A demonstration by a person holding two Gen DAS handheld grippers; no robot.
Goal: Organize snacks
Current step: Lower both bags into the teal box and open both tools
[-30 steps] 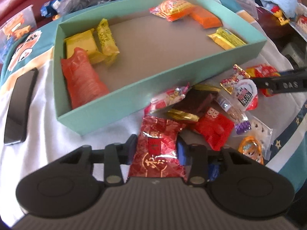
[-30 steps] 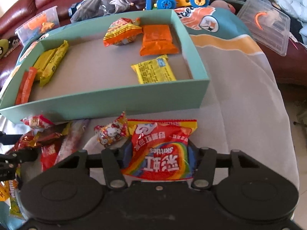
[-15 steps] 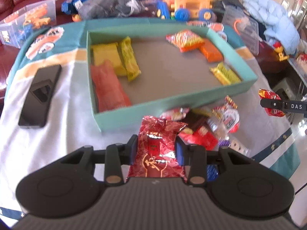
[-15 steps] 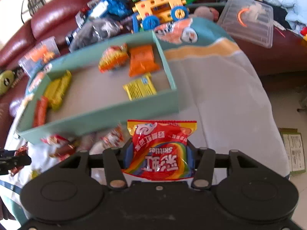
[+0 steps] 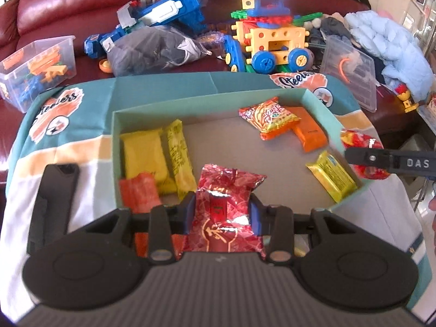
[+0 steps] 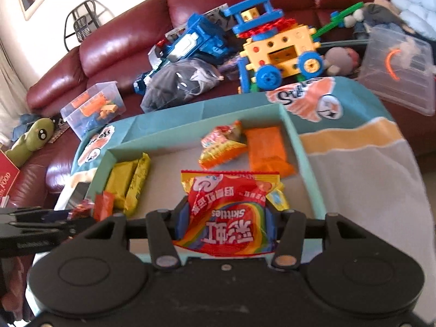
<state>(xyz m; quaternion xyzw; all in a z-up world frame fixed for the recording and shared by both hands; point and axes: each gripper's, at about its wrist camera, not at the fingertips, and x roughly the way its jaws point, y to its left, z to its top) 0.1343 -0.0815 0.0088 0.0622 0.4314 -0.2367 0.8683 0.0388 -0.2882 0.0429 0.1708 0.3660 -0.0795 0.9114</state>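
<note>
Holding a snack in each gripper, you have both raised over a shallow teal box (image 5: 114, 147) on a cloth-covered table (image 5: 81, 147). Your left gripper (image 5: 222, 212) is clamped on a shiny red foil packet (image 5: 222, 204), its pads pressing the packet's two sides; the packet hangs above the near middle of the box's grey floor. Your right gripper (image 6: 224, 220) grips a red and yellow Skittles bag (image 6: 229, 212) with a rainbow on it, printed side facing the camera and upside down, held above the near right part of the box.

Inside the box, at its left end, lie two yellow bars (image 5: 158, 158) side by side, with an orange-red packet (image 5: 139, 190) just in front of them. At the far right corner an orange patterned pouch (image 5: 268, 117) rests partly on a plain orange packet (image 5: 309, 133). A yellow packet (image 5: 331, 175) lies near the right wall.

A dark phone (image 5: 51, 199) lies on the cloth left of the box. Behind the table a maroon sofa (image 6: 122, 46) is piled with toys, including a yellow block car (image 5: 278, 43).
</note>
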